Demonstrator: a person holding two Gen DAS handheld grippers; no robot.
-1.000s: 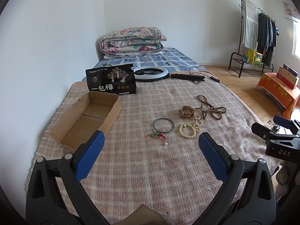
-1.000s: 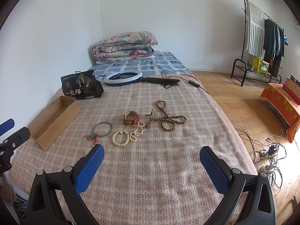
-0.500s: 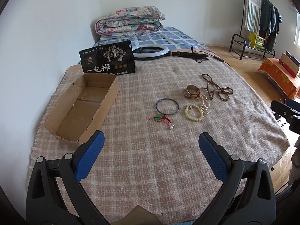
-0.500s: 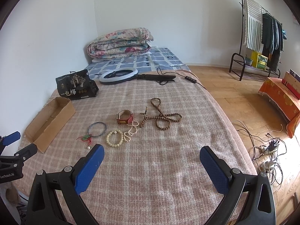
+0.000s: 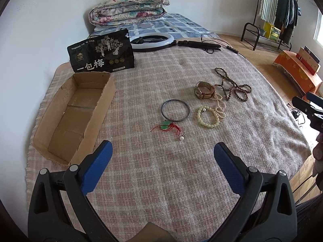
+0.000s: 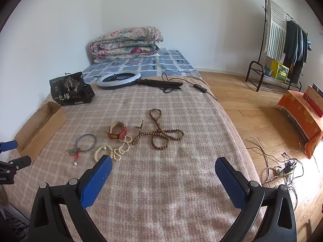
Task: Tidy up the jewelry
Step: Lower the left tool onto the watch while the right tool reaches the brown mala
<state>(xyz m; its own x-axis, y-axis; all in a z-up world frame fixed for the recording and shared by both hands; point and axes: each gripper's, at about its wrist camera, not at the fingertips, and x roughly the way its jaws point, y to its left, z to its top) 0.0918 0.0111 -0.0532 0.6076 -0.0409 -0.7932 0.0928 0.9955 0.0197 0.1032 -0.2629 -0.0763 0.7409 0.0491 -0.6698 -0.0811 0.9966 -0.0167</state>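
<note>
Jewelry lies on a checked blanket on the bed: a dark bangle, a green pendant on red cord, a cream bead bracelet, a brown watch and a long wooden bead necklace. An open cardboard box lies to their left. My left gripper is open and empty, hovering short of the pendant. My right gripper is open and empty, near the bracelet, bangle, watch and necklace.
A black snack bag stands behind the box. A ring light with its black handle and cable lies further back, then a folded quilt. The bed edge falls to wood floor at right, with cables and a clothes rack.
Both grippers have moved forward over the bed, closer to the jewelry, and the left one now looks down more steeply. Both stay open and empty. The jewelry has not moved.
</note>
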